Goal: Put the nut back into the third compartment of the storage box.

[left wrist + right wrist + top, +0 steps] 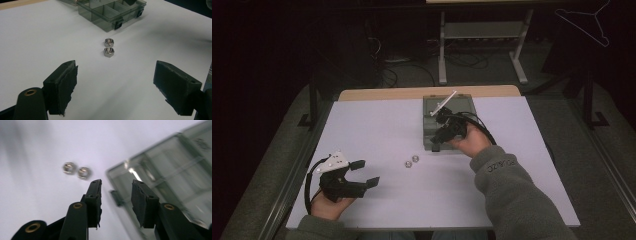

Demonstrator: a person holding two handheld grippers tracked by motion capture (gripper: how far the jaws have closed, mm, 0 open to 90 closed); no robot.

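Work in hand: moved loose nuts from counter (377, 125) into box (462, 107); judged mid-cycle, two nuts left outside.
Near nut (109, 52): lay flat on counter, bore up, well short of box front.
Far nut (109, 42): lay just beyond near nut, almost touching it; contact could not be told.
Box: clear, smoke-tinted, divided into compartments; stood at far middle of counter, lid open, two dark latches on front wall.
Right claw (116, 195): hung over box's near left corner, pointed down; jaws partly apart, nothing between them, pads bare.
Left claw (115, 87): rested low at counter's near left, aimed at both nuts; jaws wide apart, empty.
Next pick, judged: near nut first, as freer of the pair on the claw's side.
Approach, advised: came down straight over nut, jaws set across two opposite flats, not across corners.
Spacing, advised: kept one pad out of gap between nuts; otherwise far nut likely to be knocked away.
Grip, advised: closed slowly, low on nut; smooth steel judged prone to slipping out.
Carry, advised: lifted clear of box's front wall and latches before crossing.
Release, advised: opened low inside one compartment to stop bounce.
Blur: right claw view smeared; compartment contents not readable.
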